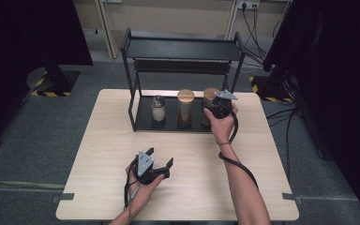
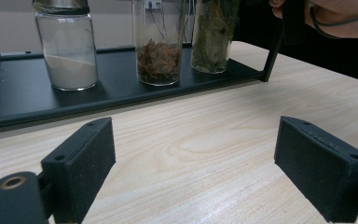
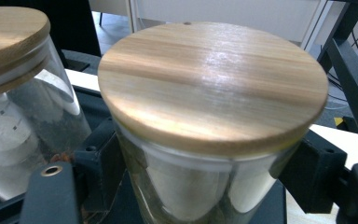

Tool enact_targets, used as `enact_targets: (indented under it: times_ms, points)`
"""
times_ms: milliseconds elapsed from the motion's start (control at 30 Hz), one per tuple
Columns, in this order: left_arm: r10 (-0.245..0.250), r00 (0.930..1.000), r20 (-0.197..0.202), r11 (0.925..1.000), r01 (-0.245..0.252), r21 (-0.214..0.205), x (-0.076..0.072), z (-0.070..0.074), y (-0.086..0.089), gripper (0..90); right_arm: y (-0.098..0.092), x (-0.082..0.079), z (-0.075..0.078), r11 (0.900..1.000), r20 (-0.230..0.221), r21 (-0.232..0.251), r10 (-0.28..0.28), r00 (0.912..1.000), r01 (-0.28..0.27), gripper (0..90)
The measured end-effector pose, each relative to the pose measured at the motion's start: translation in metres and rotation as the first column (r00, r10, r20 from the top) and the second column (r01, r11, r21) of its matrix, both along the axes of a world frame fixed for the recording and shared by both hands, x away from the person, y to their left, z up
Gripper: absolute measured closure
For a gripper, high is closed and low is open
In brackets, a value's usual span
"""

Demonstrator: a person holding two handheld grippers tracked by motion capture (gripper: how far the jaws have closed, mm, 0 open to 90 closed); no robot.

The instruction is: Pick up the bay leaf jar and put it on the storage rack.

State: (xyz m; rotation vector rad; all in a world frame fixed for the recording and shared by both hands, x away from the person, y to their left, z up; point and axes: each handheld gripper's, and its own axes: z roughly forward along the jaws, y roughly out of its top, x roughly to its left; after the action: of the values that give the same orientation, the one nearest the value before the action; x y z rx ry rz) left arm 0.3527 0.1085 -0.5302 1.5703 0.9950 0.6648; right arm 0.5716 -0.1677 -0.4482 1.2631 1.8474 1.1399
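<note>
Here the right gripper (image 1: 218, 108) clasps the leaf-filled jar (image 3: 205, 140), rightmost on the black rack's (image 1: 143, 124) bottom shelf, so the grasp seems made and lifting it straight clear comes next, while the left gripper (image 1: 160, 158) rests released on the table (image 1: 197, 164) before the rack

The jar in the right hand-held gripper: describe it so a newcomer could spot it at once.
Find the black metal rack at the table's far edge; three jars stand in a row on its bottom shelf. The held jar is the rightmost, a tall clear glass with a round wooden lid and greenish dried leaves inside. Its middle neighbour holds reddish-brown bits, and the left one is shorter, with white powder.
</note>
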Motion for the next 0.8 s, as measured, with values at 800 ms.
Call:
enact_targets:
  times_ms: [800]
  points:
    - [0.001,1.0,-0.001,1.0,-0.001,-0.002,0.0,0.0,-0.001,11.8,-0.001,-0.013,0.003,0.999,-0.018,0.042,0.017,0.9997,-0.016,10.3]
